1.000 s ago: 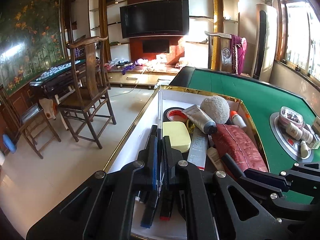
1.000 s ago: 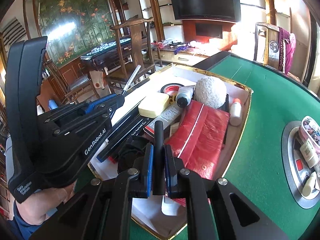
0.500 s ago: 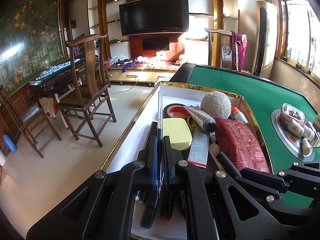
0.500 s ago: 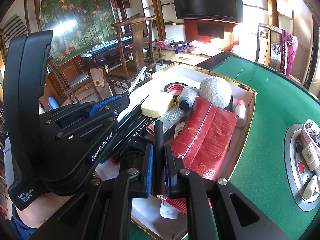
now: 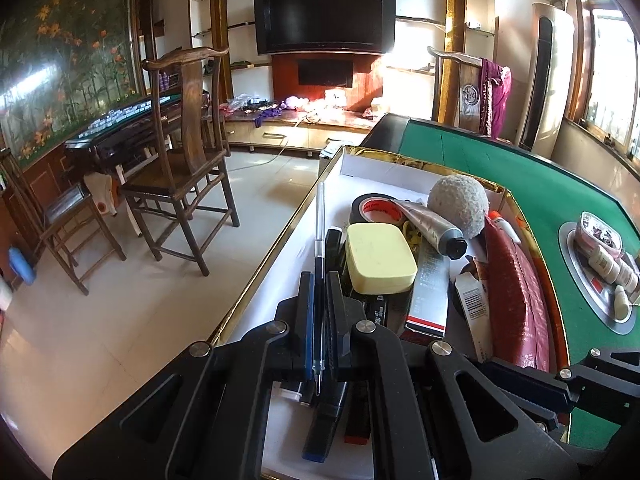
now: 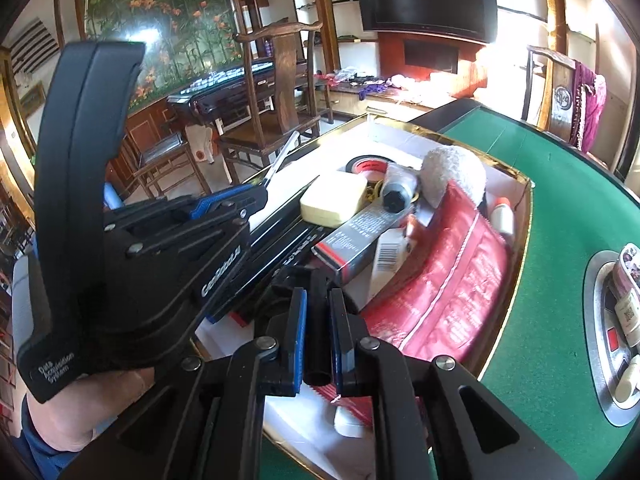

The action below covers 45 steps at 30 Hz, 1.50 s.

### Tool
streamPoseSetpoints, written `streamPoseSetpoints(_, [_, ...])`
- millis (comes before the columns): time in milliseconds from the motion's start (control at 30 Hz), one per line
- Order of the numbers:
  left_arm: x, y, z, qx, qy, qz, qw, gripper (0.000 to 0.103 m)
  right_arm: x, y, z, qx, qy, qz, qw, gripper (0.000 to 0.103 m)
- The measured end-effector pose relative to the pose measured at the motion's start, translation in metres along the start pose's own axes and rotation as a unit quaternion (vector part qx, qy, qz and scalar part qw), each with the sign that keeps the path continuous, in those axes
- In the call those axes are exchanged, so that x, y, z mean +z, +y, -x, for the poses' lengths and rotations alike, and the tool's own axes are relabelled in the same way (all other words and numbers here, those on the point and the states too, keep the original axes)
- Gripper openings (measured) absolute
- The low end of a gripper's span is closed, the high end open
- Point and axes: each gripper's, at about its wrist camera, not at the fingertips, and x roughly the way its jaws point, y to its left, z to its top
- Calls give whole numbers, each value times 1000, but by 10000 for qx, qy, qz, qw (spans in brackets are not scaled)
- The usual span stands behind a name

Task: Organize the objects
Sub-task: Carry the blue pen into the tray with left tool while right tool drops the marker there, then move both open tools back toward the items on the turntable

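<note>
Left wrist view shows the left gripper (image 5: 320, 320) clamped on a clear pen (image 5: 319, 236) with a dark refill, pointing forward above the box (image 5: 276, 256). That gold-edged white box on the green table (image 5: 532, 192) holds a yellow sponge (image 5: 380, 258), tape roll (image 5: 374, 209), tube (image 5: 432, 224), fuzzy ball (image 5: 458, 205) and red pouch (image 5: 516, 300). Right wrist view shows the right gripper (image 6: 318, 332) closed on a black pen cap (image 6: 318, 336) over the near end of the box (image 6: 516, 248), beside the red pouch (image 6: 444, 288).
</note>
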Motion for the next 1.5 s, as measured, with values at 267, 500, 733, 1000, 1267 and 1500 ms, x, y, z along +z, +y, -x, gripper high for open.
streamPoseSetpoints(267, [-1, 5, -10, -170, 175, 199, 9995, 5, -2, 0, 4, 25, -50, -14, 10000, 9])
streamPoseSetpoints(500, [2, 13, -2, -552, -83, 573, 9968, 40, -4, -20, 30, 253, -345, -457, 9980, 10])
streamPoseSetpoints(733, [3, 6, 8, -1006, -285, 523, 9931, 43, -32, -68, 67, 188, -458, -1000, 9938, 18])
streamPoseSetpoints(1000, [7, -32, 40, -1578, -337, 135, 9868, 43, -94, -166, 129, -540, -641, -1714, 9816, 28])
streamPoseSetpoints(1267, [12, -194, 59, -3445, 903, -1088, 9281, 55, -147, -269, 204, -1126, -1224, -2738, 9473, 33])
streamPoseSetpoints(1500, [1, -313, 25, -3264, 1538, -1862, 9139, 55, -169, -302, 241, -692, -1717, -3478, 9191, 45])
